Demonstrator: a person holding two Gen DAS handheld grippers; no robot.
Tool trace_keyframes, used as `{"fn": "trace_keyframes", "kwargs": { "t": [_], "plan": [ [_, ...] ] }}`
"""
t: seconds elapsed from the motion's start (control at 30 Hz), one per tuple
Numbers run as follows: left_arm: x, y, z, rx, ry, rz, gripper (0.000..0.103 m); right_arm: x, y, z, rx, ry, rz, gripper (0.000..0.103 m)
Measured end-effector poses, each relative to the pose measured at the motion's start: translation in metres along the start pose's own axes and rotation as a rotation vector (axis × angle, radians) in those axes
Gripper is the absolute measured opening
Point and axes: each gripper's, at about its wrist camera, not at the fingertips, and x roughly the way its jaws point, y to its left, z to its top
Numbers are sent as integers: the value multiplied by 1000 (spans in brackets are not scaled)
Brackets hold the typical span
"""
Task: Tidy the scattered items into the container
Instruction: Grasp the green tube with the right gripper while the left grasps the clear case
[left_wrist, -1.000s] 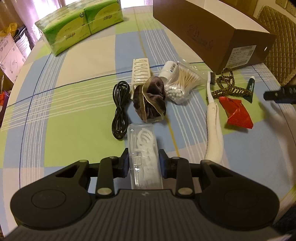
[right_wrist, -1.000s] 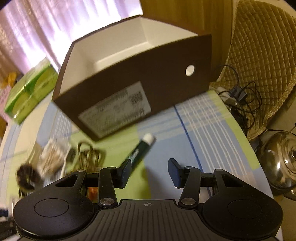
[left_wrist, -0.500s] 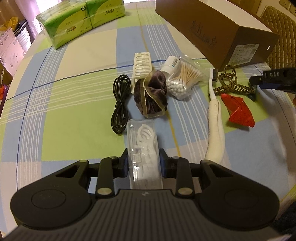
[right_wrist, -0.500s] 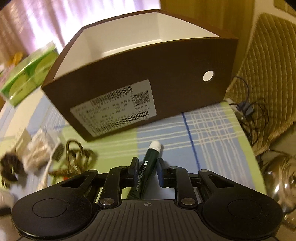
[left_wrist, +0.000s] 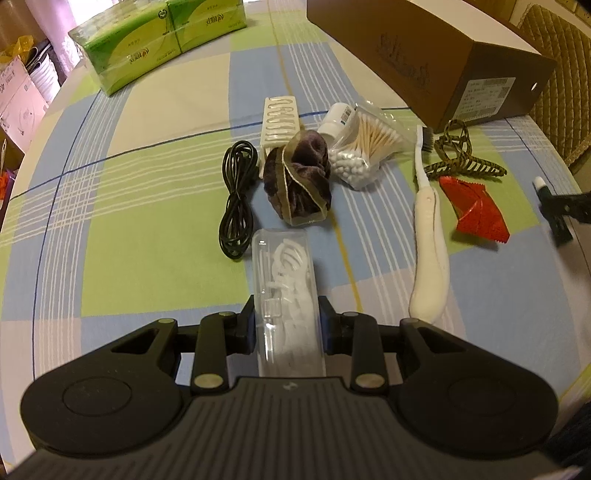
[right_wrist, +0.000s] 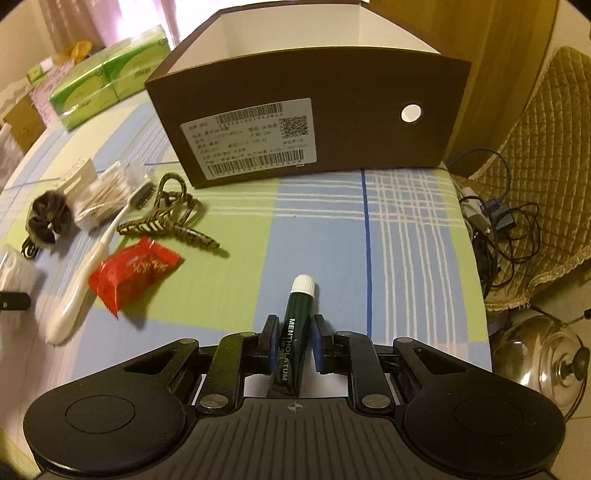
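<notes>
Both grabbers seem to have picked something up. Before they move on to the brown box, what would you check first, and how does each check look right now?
1. Right gripper closed on the green lip balm tube: ok; its jaws have just been closing.
2. Left gripper clamped on the clear floss pick case: ok.
3. Brown box open on top: ok.
4. Room inside the box: cannot tell, floor hidden.
5. All items tidied: not ok; the toothbrush, red wrapper and cotton swabs lie on the tablecloth.

Right claw (right_wrist: 293, 345) grips green lip-balm tube (right_wrist: 295, 343); brown box (right_wrist: 306, 122) beyond
</notes>
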Motion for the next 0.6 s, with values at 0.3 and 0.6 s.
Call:
{"fn": "trace_keyframes", "kwargs": {
  "t": [0.3, 0.6],
  "plan": [
    [4, -1, -4, -21, 20, -2, 27, 7, -2, 8, 26, -26, -38, 75],
    [3, -5, -6, -19, 5, 10, 26, 6, 14, 3, -105, -47, -48, 19]
  ]
}}
